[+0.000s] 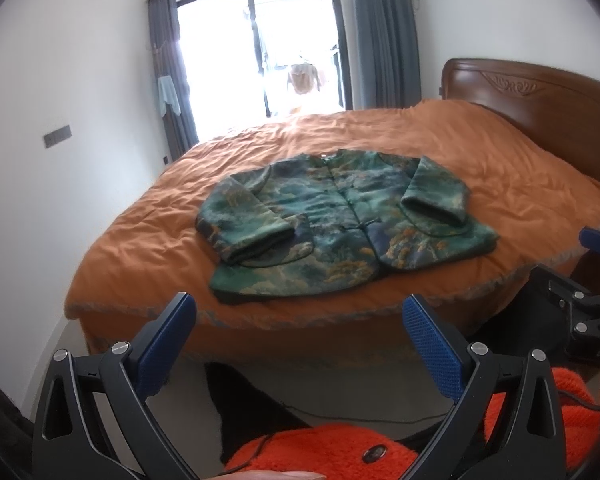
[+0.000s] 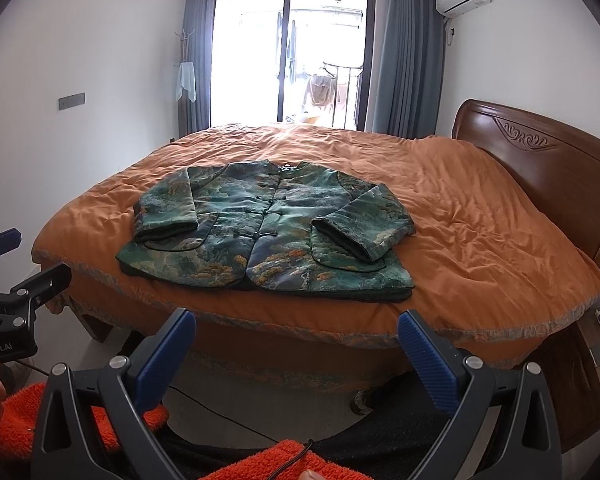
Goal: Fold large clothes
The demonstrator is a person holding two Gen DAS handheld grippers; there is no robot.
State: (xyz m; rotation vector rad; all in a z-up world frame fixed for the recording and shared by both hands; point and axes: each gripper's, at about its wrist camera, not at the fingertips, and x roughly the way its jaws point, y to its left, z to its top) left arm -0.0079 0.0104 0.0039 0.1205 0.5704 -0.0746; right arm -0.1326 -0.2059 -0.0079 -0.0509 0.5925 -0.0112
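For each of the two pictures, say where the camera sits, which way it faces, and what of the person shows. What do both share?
Left wrist: behind the open left claw, facing the jacket on the bed; orange sleeve below.
Right wrist: behind the open right claw, facing the same way; orange sleeve lower left.
Shared: jacket, bed, window.

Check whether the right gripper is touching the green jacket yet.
Apart. The right wrist view shows the right gripper open, short of the bed edge, with orange bedspread between its fingertips and the green jacket.
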